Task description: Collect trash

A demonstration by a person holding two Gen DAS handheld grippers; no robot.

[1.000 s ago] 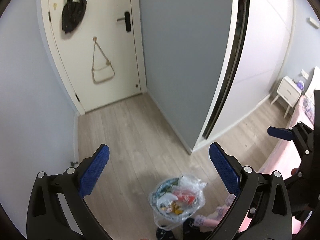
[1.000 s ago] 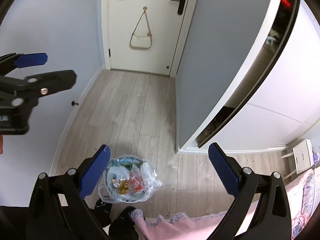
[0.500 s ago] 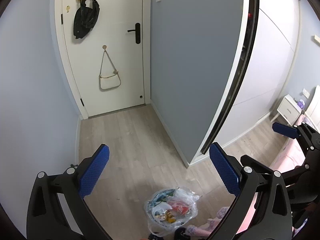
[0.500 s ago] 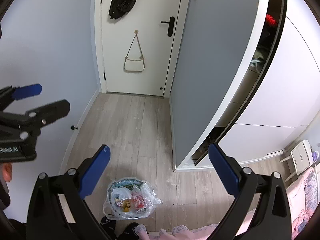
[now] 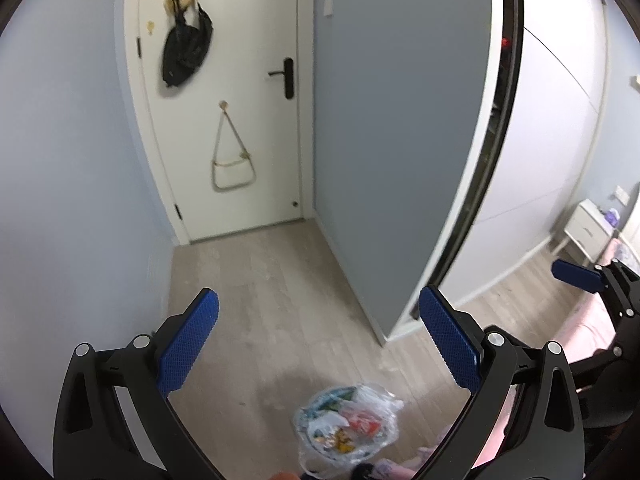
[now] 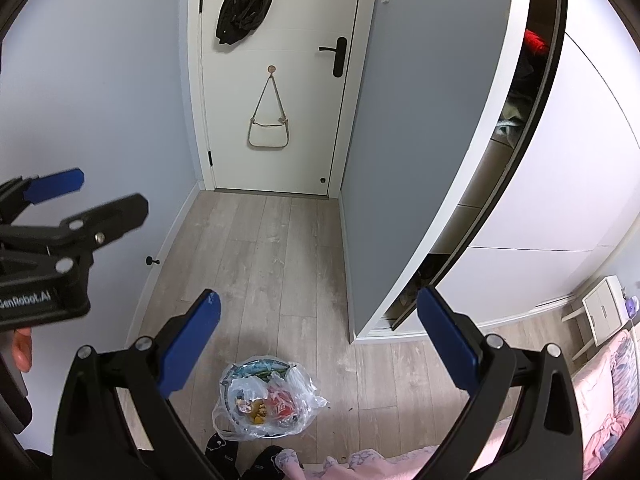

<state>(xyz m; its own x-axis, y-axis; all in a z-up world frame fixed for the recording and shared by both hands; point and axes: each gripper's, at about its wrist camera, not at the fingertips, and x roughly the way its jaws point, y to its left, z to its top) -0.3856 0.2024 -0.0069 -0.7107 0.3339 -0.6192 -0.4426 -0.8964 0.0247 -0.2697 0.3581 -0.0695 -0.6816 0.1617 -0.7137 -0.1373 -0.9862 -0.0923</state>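
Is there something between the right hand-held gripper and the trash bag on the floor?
Nothing visible. The right hand-held gripper hangs open above the trash bag, with only bare floor around it. The left hand-held gripper is off to the side, also open.

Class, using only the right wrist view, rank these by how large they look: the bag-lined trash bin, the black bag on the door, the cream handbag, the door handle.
1. trash bin
2. black bag
3. cream handbag, though its strap makes it nearly match the black bag
4. door handle

The bin sits nearest the camera, which inflates it.
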